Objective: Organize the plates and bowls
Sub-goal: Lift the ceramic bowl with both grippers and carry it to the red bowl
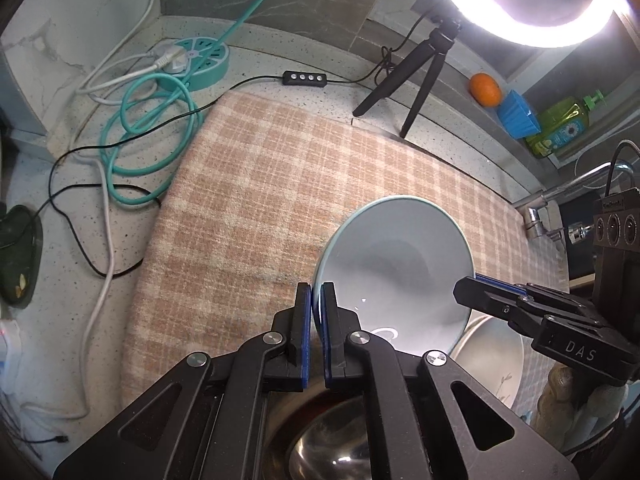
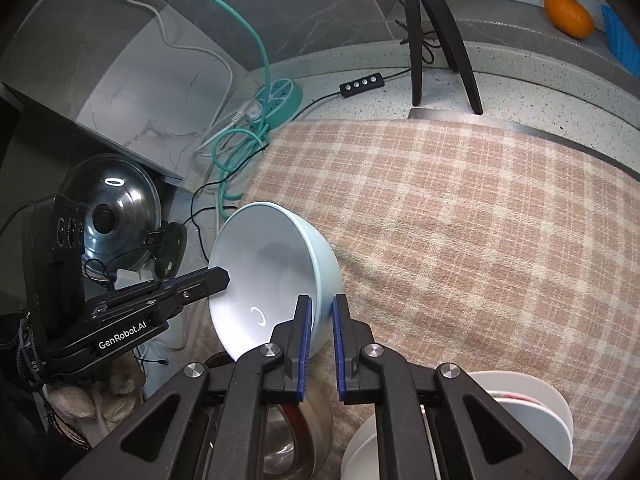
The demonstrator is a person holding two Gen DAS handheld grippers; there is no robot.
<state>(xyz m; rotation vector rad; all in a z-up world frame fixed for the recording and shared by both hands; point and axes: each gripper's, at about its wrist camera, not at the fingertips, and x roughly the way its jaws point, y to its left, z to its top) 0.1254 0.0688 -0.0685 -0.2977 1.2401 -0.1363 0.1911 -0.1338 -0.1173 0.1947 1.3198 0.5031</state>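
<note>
A pale blue bowl (image 1: 396, 276) is tilted on its side above the checked cloth (image 1: 260, 200). My left gripper (image 1: 317, 300) is shut on the bowl's rim. My right gripper (image 2: 320, 312) straddles the opposite rim of the same bowl (image 2: 272, 276), its jaws slightly apart around the wall; it also shows in the left wrist view (image 1: 468, 288). The left gripper shows in the right wrist view (image 2: 220, 276). A steel bowl (image 1: 328, 444) sits below the left gripper. A white plate (image 1: 496, 360) lies under the right one, and white bowls (image 2: 528, 412) show at the bottom right.
A ring light on a black tripod (image 1: 420, 80) stands at the back. A teal power strip (image 1: 200, 60) with coiled cables lies back left. An orange (image 1: 485, 89), a blue cup and a green soap bottle (image 1: 560, 124) sit on the ledge. A pot lid (image 2: 112, 216) stands left.
</note>
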